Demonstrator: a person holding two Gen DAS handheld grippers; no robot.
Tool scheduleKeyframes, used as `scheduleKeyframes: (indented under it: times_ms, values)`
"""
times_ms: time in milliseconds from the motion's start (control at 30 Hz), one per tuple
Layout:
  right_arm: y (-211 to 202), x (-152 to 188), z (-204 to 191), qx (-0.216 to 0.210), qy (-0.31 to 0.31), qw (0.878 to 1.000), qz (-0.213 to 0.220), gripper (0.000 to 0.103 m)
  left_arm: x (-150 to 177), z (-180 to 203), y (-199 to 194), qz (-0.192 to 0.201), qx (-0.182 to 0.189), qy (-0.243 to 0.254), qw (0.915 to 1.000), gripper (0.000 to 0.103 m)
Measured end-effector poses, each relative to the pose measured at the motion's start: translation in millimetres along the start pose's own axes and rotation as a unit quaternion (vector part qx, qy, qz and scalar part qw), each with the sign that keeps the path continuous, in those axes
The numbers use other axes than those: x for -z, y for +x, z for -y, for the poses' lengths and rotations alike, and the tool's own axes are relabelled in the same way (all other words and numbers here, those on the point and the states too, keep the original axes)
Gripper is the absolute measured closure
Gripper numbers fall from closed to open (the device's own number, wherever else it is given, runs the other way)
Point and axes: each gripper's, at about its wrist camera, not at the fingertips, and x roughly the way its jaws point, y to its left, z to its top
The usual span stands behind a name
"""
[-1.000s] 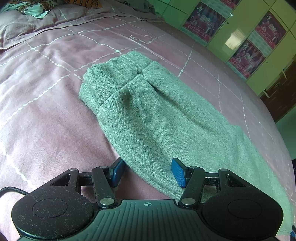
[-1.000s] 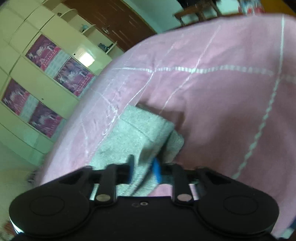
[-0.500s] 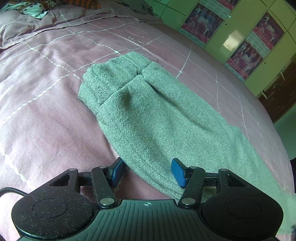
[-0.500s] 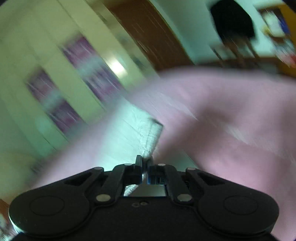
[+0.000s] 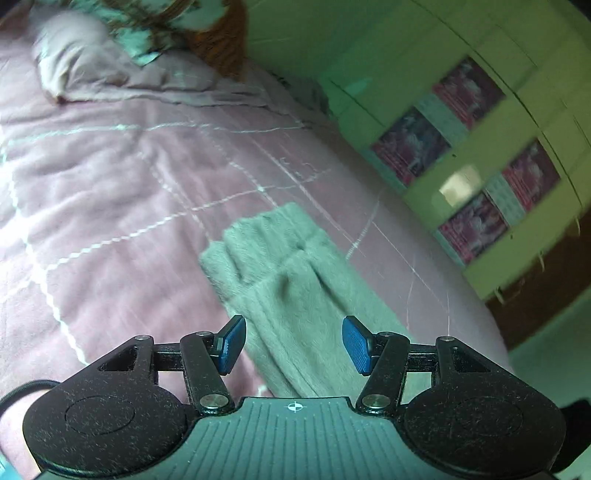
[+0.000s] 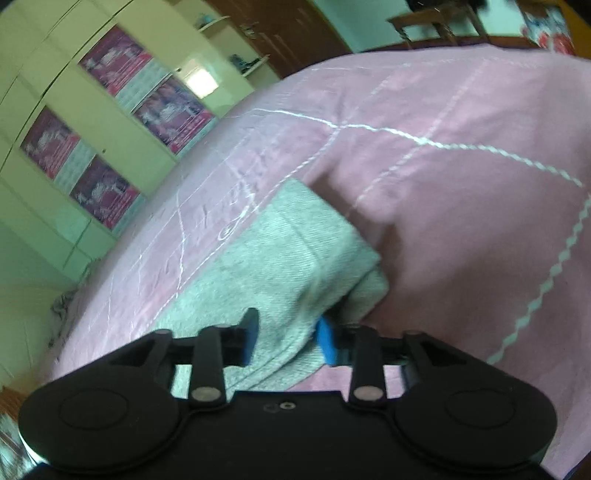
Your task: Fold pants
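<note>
Here, L wrist view: the left tongs hang w/ jaws about half open, nothing gripped, blue pads clear of the cloth. The grey pants lie on the pink bedspread just ahead of and under these tongs, running from the gap between the pads away to a thick folded end further ahead. To the L of the tongs it's bare bedspread w/ white check lines. Far ahead-left sits a pillow w/ patterned fabric behind it, which only this view shows. Right of the tongs stands a green cabinet wall w/ red posters. View is blurred, so fine folds can't be read.

R wrist view: the right tongs have jaws opening, a fold of the pants between the pads but not pinched as far as can be seen; the R pad sits right at the cloth edge. This view alone shows the square folded corner of the pants just ahead of the tongs, layers stacked. Left of these tongs is the same cabinet wall; ahead-right more bedspread; far ahead a brown door and a wooden table. Neither tongs shows in the other's view.
</note>
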Motion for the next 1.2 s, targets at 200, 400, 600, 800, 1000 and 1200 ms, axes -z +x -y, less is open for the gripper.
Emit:
scheduleKeyframes:
  times_ms: [200, 400, 600, 800, 1000, 1200]
  values:
    - [-3, -2, -14, 0.007, -0.020, 1.000, 0.003, 0.057, -13, -1, 19, -0.008, 0.010, -0.004, 0.9999, 0.062]
    - [-2, -1, -8, -0.001, -0.003, 1.000, 0.004, 0.057, -12, -8, 33, -0.016, 0.024, -0.020, 0.9994, 0.062]
    - [-3, 1, -11, 0.004, -0.013, 1.000, 0.005, 0.056, -17, 9, 66, -0.080, -0.016, 0.019, 0.9965, 0.083]
    - [-1, 2, -18, 0.020, -0.041, 0.999, 0.001, 0.058, -39, 33, 56, -0.018, 0.010, 0.048, 0.9986, 0.092]
    - [-5, 2, -11, 0.006, -0.016, 1.000, 0.002, 0.058, -23, 12, 87, -0.079, -0.050, 0.074, 0.9929, 0.091]
    - [-8, 1, -5, -0.007, 0.001, 1.000, 0.000, 0.056, -31, 7, 77, -0.071, -0.032, 0.034, 0.9964, 0.084]
